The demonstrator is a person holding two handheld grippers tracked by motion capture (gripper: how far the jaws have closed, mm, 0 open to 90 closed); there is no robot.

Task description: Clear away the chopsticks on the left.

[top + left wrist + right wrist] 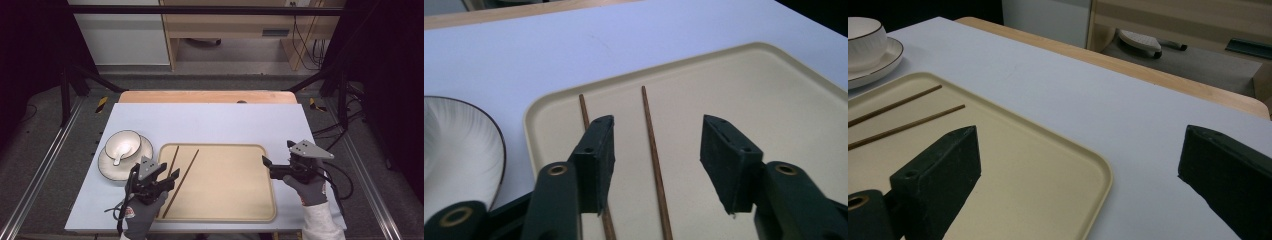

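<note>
Two brown chopsticks [182, 172] lie side by side on the left part of a beige tray [230, 200]. My left gripper [171, 170] hovers open over their near half. In the left gripper view one chopstick [651, 145] runs between the jaws of my left gripper [656, 120], and the other chopstick [583, 106] passes under the left jaw. My right gripper [277, 152] stands wide open at the tray's right edge. In the right gripper view my right gripper [1080, 132] straddles the tray rim [1098, 172], holding nothing.
A white bowl [123, 142] with a white spoon [119, 156] in it sits on a dark-rimmed plate [107, 169] left of the tray; the bowl [865, 37] also appears at far left. The pale table [210, 120] ends at a wooden strip [207, 96].
</note>
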